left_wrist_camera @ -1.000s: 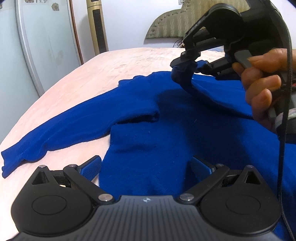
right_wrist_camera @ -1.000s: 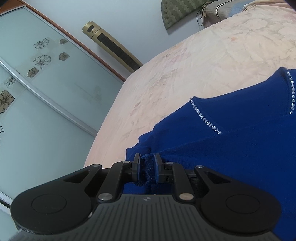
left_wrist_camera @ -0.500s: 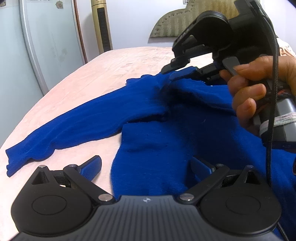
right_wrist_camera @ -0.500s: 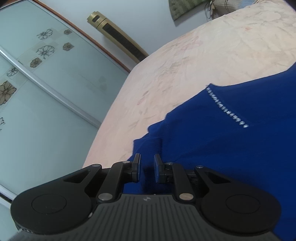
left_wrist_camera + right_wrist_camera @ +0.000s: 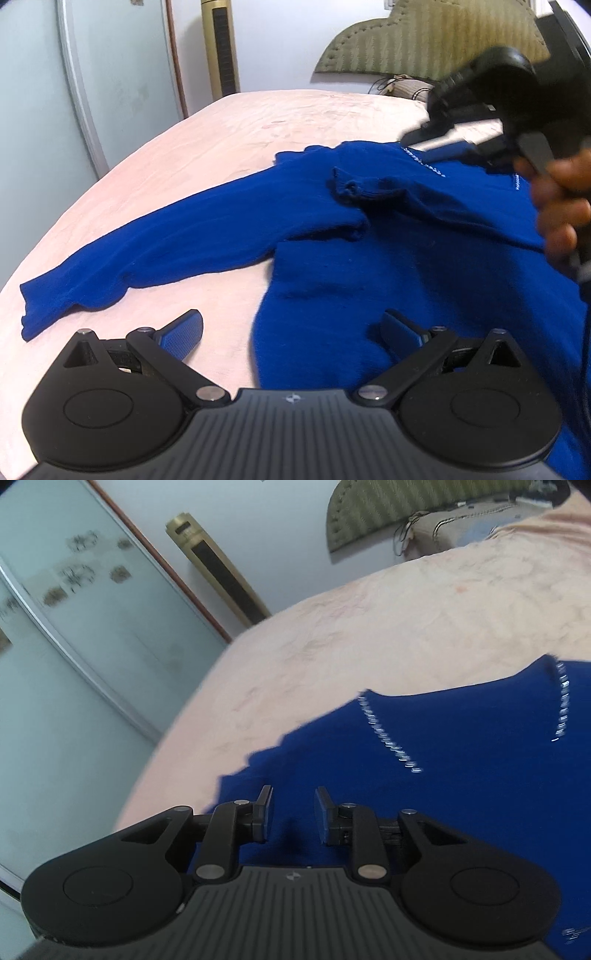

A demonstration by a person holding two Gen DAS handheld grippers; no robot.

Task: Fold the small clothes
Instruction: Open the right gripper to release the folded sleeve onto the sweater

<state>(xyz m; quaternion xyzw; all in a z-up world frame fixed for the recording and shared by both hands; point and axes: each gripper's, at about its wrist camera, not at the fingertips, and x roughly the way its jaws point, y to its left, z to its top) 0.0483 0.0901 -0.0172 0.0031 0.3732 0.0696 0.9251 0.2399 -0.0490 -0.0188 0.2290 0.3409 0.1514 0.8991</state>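
Note:
A blue knit sweater (image 5: pixel 406 258) lies on the pink bed (image 5: pixel 258 129). One sleeve (image 5: pixel 166 251) stretches out to the left. The other sleeve's cuff (image 5: pixel 354 184) lies folded across the chest. My left gripper (image 5: pixel 291 328) is open and empty, low over the sweater's hem. My right gripper (image 5: pixel 428 146) shows blurred at the upper right of the left wrist view, above the neckline. In the right wrist view it (image 5: pixel 293 812) is open and empty over the sweater (image 5: pixel 461 775), near a line of rhinestones (image 5: pixel 388 734).
A mirrored wardrobe door (image 5: pixel 74 92) and a tall gold fan (image 5: pixel 221 48) stand left of the bed. An olive padded headboard (image 5: pixel 424 44) and a pillow (image 5: pixel 461 528) are at the far end. Bare bedsheet (image 5: pixel 369 627) lies beyond the sweater.
My right gripper has let go of the sleeve cuff, opened and lifted away to the right. The cuff now lies on the sweater's chest. My left gripper stayed open.

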